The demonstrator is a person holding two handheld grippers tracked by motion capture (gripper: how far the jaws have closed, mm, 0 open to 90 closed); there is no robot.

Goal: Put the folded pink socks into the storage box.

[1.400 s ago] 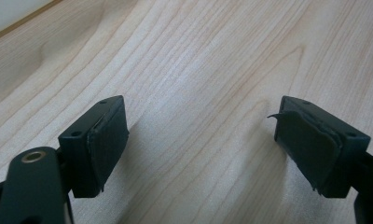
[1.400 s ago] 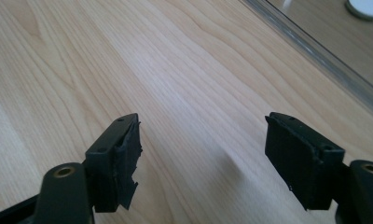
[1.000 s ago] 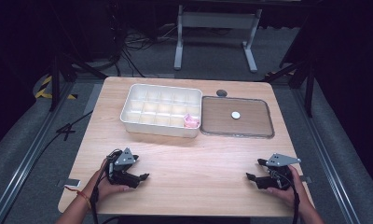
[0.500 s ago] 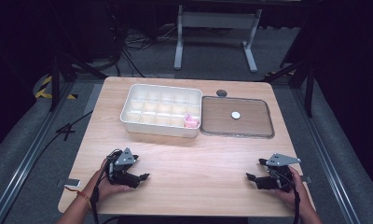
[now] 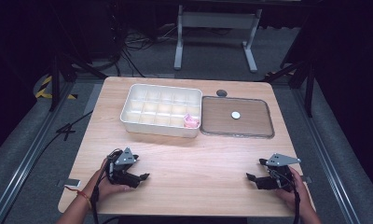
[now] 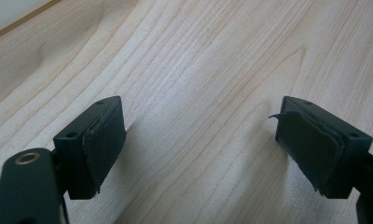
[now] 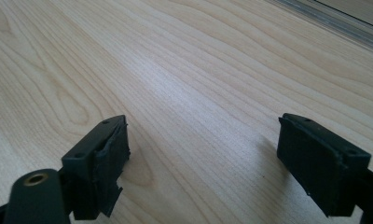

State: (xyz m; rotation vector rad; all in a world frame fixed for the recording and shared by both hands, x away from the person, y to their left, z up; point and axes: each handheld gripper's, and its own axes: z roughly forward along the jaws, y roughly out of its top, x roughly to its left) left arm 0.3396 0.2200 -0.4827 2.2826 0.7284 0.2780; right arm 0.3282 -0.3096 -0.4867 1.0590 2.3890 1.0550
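High view: white compartment tray (image 5: 160, 111) taken as landmark, near the far edge of the wooden table (image 5: 194, 163). Pink item (image 5: 190, 122) lying in the tray's near right corner compartment; exact nature too small to tell. Brown flat tray (image 5: 254, 122) touching or just beside the white tray's right wall, small white disc (image 5: 235, 115) near its middle. Dark round spot (image 5: 221, 93) just beyond the gap between the two trays. Left gripper (image 5: 140, 177) well short of the white tray, toward its near left corner, pointing rightward. Right gripper (image 5: 252, 179) well short of the brown tray, pointing leftward. Pink item up-table from both; roughly equidistant, left perhaps slightly nearer.

Left gripper view: jaws spread wide, nothing between, bare wood grain below; pad (image 6: 310, 144) frayed at its edge.

Right gripper view: jaws likewise spread, empty, over bare wood; pad (image 7: 111, 161) torn.

No brands, labels or legible writing found.
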